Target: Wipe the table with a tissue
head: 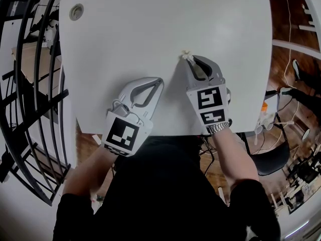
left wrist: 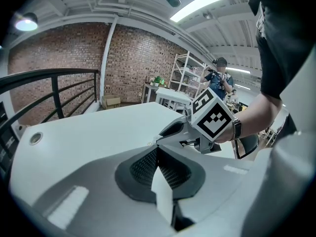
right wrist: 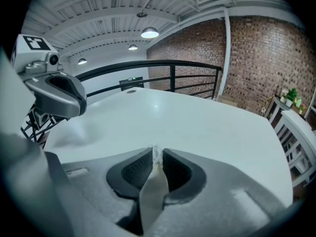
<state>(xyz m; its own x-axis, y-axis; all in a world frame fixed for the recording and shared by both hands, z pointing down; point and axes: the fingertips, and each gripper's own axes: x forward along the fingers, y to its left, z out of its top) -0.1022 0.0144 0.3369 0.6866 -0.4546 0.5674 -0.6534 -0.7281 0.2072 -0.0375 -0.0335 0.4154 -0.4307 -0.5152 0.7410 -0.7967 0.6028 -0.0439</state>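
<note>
A person stands at a smooth white table (head: 150,29) with rounded corners and a round metal grommet (head: 76,11) in its far left corner, a grey plastic gripper in each hand. The right gripper (head: 189,59) points straight away from the body, marker cube upward, its ribbed black pads (right wrist: 174,169) closed on a small crumpled white tissue (head: 186,54) that pokes out past the tips, low over the tabletop right of centre. The left gripper (head: 158,81) lies over the near edge, angled toward its partner, jaws pressed together with nothing between them. A metal watch (head: 218,128) bands the right wrist.
</note>
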